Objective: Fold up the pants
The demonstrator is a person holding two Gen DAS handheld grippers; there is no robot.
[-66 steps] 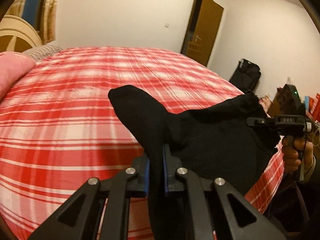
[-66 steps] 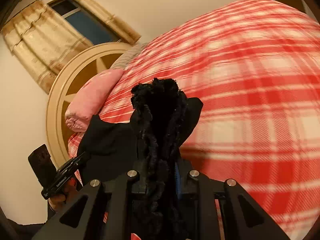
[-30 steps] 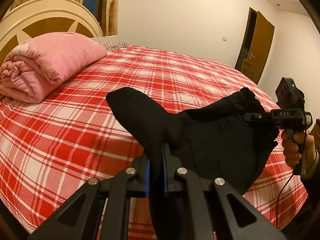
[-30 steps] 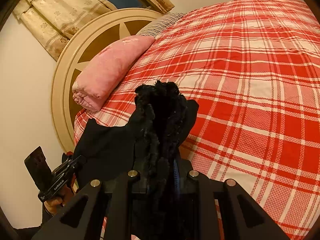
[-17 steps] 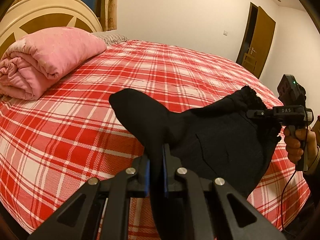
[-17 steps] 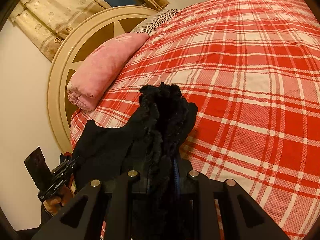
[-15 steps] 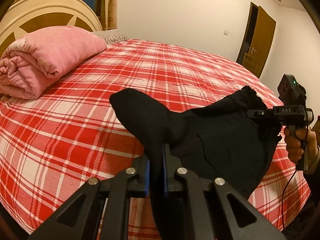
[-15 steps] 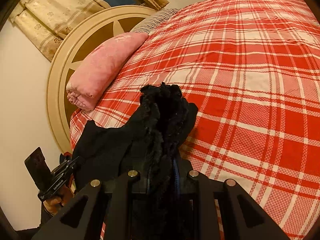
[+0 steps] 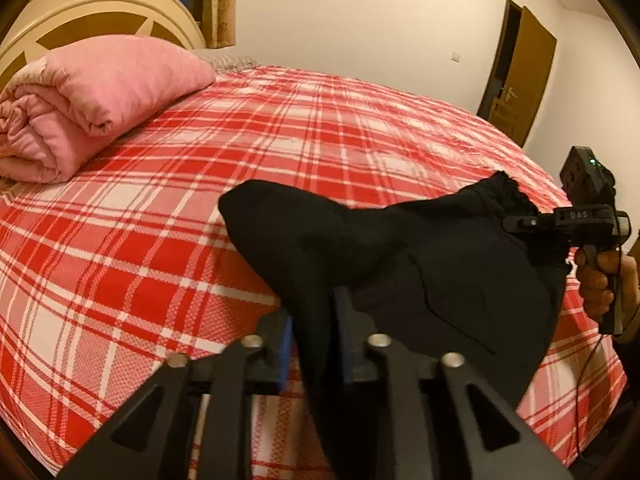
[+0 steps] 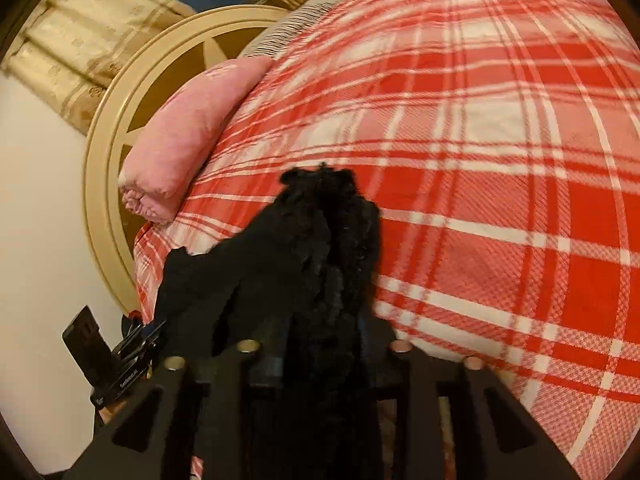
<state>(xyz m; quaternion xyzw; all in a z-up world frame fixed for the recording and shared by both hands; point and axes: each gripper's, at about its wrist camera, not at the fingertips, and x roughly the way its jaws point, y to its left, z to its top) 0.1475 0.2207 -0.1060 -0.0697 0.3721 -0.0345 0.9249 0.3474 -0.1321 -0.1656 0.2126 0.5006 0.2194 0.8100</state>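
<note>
Both jaws are opening now, left gripper [image 9: 314,344] and right gripper [image 10: 322,364], black pants [image 9: 440,264] between them, mid-frame over the plaid bed [image 9: 160,220].

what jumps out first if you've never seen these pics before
The red and white plaid bedspread fills both views. A black pair of pants is stretched above its near edge between the left gripper and the right gripper, whose jaws are opening with the cloth between them. A rolled pink quilt lies by the cream headboard.
</note>
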